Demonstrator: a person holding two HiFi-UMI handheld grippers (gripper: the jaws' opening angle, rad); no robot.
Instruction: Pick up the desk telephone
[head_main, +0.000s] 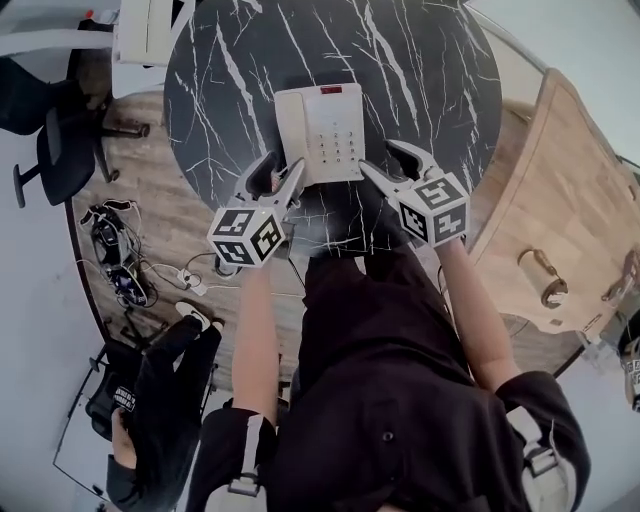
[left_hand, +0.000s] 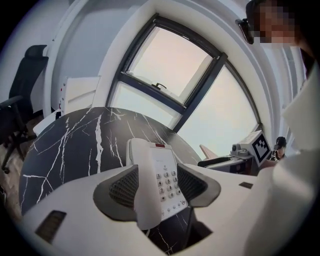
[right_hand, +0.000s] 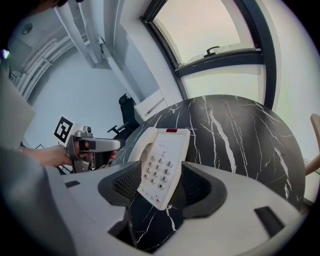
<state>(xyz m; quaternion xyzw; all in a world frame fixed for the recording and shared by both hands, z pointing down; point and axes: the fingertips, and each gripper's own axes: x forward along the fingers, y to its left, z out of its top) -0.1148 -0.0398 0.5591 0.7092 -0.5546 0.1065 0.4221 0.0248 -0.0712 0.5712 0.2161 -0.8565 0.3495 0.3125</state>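
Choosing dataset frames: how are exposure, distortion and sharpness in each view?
Head view: fisheye bowing at the edges, round black white-veined marble table and cream push-button desk telephone evenly lit, sharp. Left gripper view: dark-framed window washed out, corners black. Right gripper view: window equally bright, telephone keys crisp.

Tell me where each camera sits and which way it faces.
Head view: on the person's head, steeply down onto round black marble table, cream push-button desk telephone; torso, forearms, left gripper, right gripper show.
Left gripper view: on left gripper, along its open jaws toward telephone; right gripper at right.
Right gripper view: on right gripper, likewise; left gripper at left.
All share telephone, table.
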